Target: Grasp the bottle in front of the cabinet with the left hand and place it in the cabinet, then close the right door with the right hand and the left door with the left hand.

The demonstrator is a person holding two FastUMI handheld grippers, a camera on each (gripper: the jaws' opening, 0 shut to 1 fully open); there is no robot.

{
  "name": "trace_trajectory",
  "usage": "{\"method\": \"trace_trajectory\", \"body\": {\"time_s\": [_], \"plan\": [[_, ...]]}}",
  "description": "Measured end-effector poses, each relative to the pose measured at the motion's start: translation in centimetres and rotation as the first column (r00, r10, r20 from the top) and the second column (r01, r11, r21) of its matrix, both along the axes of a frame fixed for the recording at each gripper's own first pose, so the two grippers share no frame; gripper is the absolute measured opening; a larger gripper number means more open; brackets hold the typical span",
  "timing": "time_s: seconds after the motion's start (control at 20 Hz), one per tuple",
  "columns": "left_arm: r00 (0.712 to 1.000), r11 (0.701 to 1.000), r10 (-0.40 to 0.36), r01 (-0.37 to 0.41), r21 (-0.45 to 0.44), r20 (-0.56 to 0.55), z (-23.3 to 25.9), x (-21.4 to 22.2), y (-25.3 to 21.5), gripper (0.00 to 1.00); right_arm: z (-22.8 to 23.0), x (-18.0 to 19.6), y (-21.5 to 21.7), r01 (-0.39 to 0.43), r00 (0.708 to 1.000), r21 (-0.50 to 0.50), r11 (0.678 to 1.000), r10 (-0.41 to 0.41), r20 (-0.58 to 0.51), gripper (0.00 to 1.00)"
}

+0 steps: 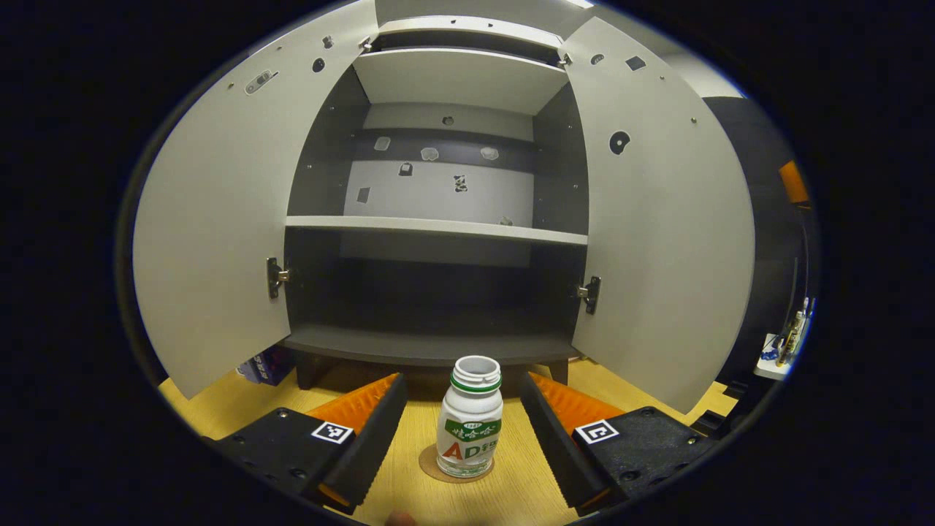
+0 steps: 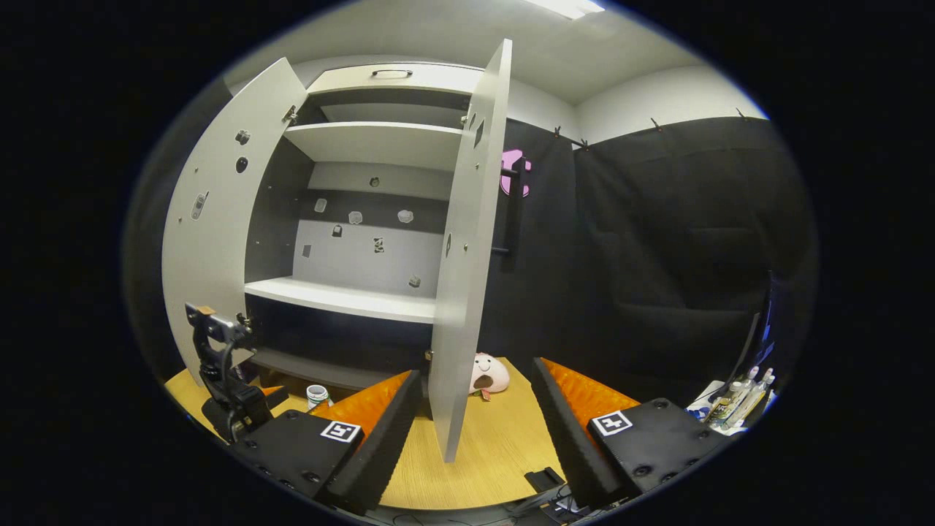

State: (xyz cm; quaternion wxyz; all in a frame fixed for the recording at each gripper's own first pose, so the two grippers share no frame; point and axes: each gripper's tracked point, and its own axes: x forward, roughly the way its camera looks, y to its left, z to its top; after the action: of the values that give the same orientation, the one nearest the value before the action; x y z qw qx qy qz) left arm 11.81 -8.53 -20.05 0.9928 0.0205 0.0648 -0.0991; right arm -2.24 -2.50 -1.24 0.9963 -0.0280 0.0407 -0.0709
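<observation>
Spread wide, the left gripper [image 1: 462, 420] framed the bottle [image 1: 470, 417], which stood upright on the table [image 1: 526, 486] before the cabinet [image 1: 436, 226], untouched; closing squarely on its body looked wisest; from the right gripper view, the right gripper [image 2: 475, 416] gaped apart beside the right door [image 2: 467, 263].

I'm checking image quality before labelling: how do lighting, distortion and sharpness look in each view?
Left gripper view: fisheye bows the cabinet doors outward; the lower compartment is dark, while the bottle between the left claw's open fingers is evenly lit and sharp. Right gripper view: a ceiling light glares at the top, the right door's edge curves, and the plush toy looks soft.
</observation>
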Motion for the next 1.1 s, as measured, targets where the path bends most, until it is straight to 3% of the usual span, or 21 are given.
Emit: {"method": "trace_trajectory", "body": {"time_s": [0.75,0.8,0.9,1.1], "plan": [[0.994,1.000,0.018,-0.016,0.016,-0.109,-8.3,3.4,-0.2,0.94,-1.4,-0.4,-2.6,0.091,0.994,-0.031,0.995,-0.093,-0.053,0.99],[0.994,1.000,0.012,-0.011,0.012,-0.112,-8.5,3.5,-0.4,0.93,-1.3,-0.5,-2.7,0.094,0.994,-0.034,0.995,-0.095,-0.052,0.99],[0.994,1.000,0.002,0.001,0.030,-0.106,-8.5,3.3,-0.7,0.76,-1.5,-0.5,-3.0,0.100,0.993,-0.045,0.994,-0.102,-0.054,0.99],[0.993,0.998,-0.030,0.035,0.044,-0.114,-7.3,2.8,-1.1,0.73,-1.8,-0.5,-3.5,0.105,0.993,-0.033,0.994,-0.106,-0.057,0.99]]}}
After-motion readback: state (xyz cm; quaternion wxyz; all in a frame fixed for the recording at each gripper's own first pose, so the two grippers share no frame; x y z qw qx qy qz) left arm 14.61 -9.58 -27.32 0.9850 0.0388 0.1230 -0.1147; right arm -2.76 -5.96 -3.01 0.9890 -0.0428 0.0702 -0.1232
